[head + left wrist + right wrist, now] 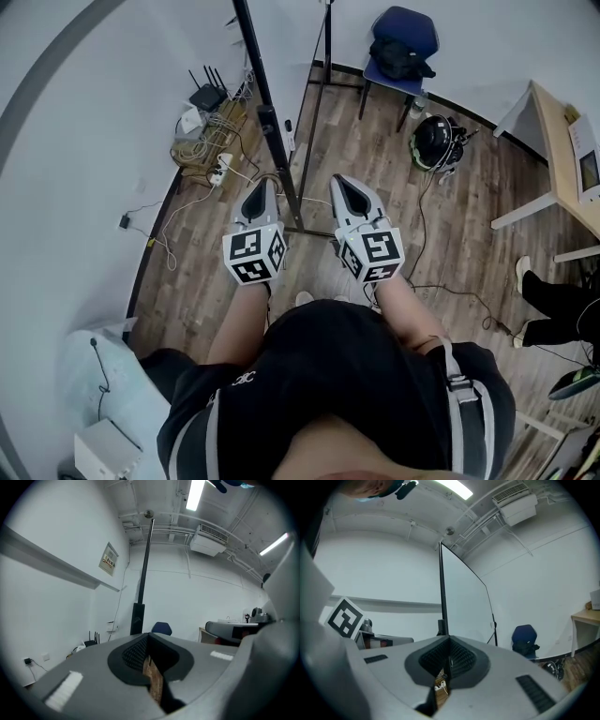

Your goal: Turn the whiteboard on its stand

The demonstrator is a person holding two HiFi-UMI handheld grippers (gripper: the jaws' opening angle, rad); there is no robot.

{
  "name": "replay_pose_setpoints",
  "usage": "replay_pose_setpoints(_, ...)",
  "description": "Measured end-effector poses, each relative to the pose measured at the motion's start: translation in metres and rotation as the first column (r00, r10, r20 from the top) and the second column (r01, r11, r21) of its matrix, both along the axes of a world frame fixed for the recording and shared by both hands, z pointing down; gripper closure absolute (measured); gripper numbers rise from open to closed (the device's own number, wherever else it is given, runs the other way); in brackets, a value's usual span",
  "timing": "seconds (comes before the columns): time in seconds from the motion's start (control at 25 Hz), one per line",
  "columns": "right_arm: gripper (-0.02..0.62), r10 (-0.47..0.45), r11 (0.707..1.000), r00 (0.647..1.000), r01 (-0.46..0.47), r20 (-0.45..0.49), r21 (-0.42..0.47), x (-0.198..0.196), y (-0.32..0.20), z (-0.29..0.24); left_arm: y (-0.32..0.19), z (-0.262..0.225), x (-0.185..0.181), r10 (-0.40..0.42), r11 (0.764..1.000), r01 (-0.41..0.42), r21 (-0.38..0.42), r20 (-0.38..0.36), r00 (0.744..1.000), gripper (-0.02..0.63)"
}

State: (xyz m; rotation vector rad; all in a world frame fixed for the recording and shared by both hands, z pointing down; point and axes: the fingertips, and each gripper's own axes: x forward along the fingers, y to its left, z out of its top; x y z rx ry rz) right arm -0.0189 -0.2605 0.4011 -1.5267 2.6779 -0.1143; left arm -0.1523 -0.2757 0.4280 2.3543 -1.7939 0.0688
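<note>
The whiteboard (464,606) stands upright just ahead of me, a tall white panel on a black stand. Its near black pole (272,131) runs down to the floor between my two grippers; in the left gripper view that pole (143,573) rises straight in front. My left gripper (261,187) is to the left of the pole's foot, apart from it, and its jaws (149,637) are shut with nothing in them. My right gripper (345,183) is to the right of the pole, also shut (449,641) and holding nothing.
A blue chair (401,37) with a black bag stands behind the board. A black helmet-like object (433,141) and cables lie on the wood floor. A router and power strip (206,122) sit by the left wall. A wooden desk (562,150) and a seated person's feet (553,300) are at right.
</note>
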Motion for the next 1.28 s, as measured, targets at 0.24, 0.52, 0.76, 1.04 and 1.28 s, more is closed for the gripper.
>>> replay_pose_setpoints(0.24, 0.591, 0.02, 1.0, 1.0, -0.02, 0.005, 0.0, 0.016, 0.0, 0.001, -0.02, 0.002, 0.0, -0.021, 1.0, 0.021, 0.01, 0.001, 1.0, 0.597)
replay_pose_setpoints(0.52, 0.591, 0.066, 0.998, 0.998, -0.066, 0.012, -0.02, 0.042, -0.002, 0.005, -0.052, 0.016, 0.006, -0.005, 1.0, 0.005, -0.012, 0.029, 1.0, 0.462)
replay_pose_setpoints(0.76, 0.591, 0.109, 0.994, 0.994, -0.109, 0.009, -0.023, 0.063, -0.005, 0.006, -0.088, 0.026, 0.005, -0.033, 0.999, 0.035, -0.024, 0.07, 0.997, 0.43)
replay_pose_setpoints(1.04, 0.591, 0.164, 0.986, 0.986, -0.164, 0.008, -0.022, 0.082, -0.012, 0.006, -0.122, 0.033, 0.001, -0.067, 0.997, 0.069, -0.025, 0.086, 0.994, 0.422)
replay_pose_setpoints(1.28, 0.591, 0.185, 0.982, 0.983, -0.185, 0.004, -0.031, 0.095, -0.019, 0.007, -0.145, 0.038, 0.002, -0.085, 0.995, 0.09, -0.041, 0.121, 0.989, 0.422)
